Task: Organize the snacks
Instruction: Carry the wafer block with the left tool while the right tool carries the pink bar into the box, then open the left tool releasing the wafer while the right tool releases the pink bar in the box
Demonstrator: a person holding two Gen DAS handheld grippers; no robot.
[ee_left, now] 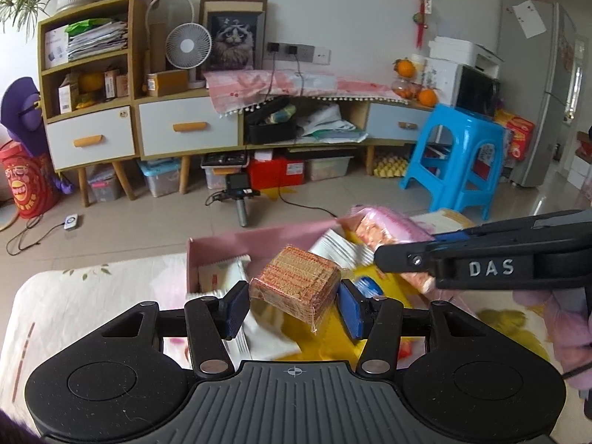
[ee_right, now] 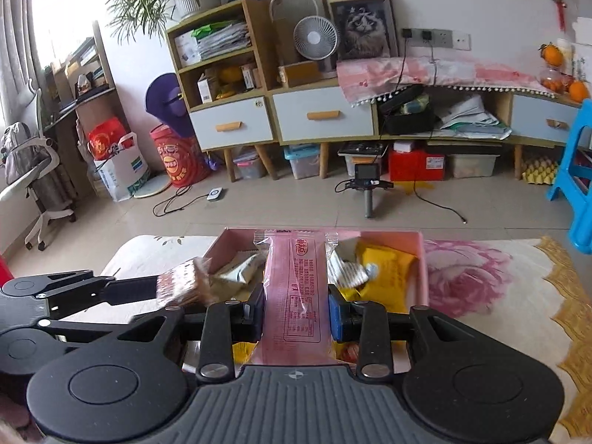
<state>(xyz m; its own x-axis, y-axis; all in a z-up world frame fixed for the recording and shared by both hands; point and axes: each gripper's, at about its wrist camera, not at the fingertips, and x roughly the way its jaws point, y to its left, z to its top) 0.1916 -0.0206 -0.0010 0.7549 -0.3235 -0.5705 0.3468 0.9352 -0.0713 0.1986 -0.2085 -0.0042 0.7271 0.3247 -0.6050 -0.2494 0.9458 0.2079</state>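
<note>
My left tool (ee_left: 294, 305) is squeezed onto a blocky wafer pack (ee_left: 296, 288). It is a square chunk with thin brown and orange stripes, wrapped in clear shiny plastic. I hold it up just in front of the pink box (ee_left: 236, 246), near the box's left wall.

My right tool (ee_right: 296, 310) is pinched on a long pink snack bar (ee_right: 296, 288). Its wrapper is smooth and flat, with small dark print and crinkly clear ends. The bar stands up over the middle of the pink box (ee_right: 421, 259), and its top end reaches the box's far edge.

The pink box is a low cardboard rectangle with thin straight walls. Inside it, on the left, lie white crinkly packets (ee_right: 238, 270). On the right lies a flat yellow packet (ee_right: 388, 262), and a white striped packet (ee_right: 346, 272) sits right beside it.

The pink box rests on a table (ee_right: 499, 296) with a soft cloth that has big pink flowers and a gold edge. From the left tool's camera, the right tool (ee_left: 481, 262) is a black bar that comes in from the right of the pink box, with white letters on it.
</note>
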